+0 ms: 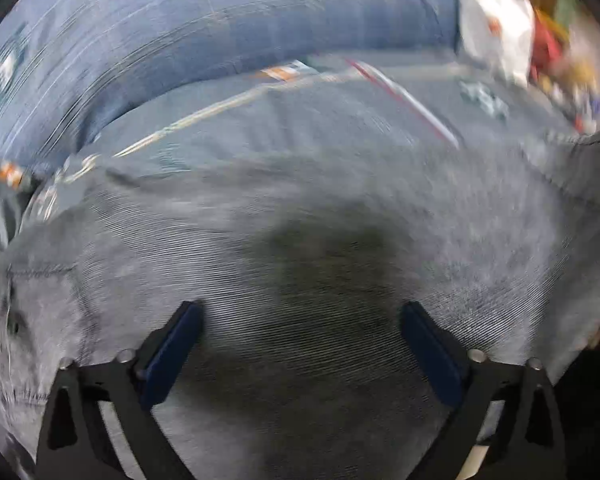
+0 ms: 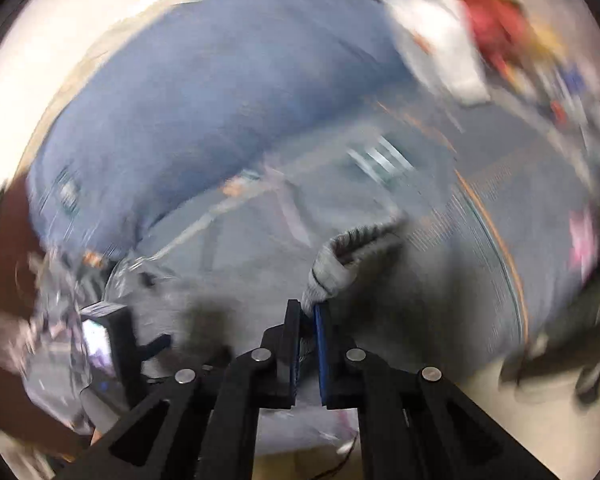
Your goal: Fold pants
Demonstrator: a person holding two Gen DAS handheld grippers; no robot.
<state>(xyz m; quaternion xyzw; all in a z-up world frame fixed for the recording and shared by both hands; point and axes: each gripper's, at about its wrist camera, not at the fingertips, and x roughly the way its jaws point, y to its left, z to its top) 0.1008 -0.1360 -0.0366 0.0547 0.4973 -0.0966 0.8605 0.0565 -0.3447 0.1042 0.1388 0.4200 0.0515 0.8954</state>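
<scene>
While the grey pants lie spread on the blue-sheeted bed, the right gripper pinches a lifted edge; the left gripper gapes wide above them. Blurred clutter sits far right.

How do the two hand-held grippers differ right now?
The left hand-held gripper stands wide open over the grey pants, with nothing pinched; the right hand-held gripper is shut on a bunched fold of the pants. The left one's view is filled by flat fabric; the right one's fold stands up from its tips. Both have black frames and blue pads.
</scene>
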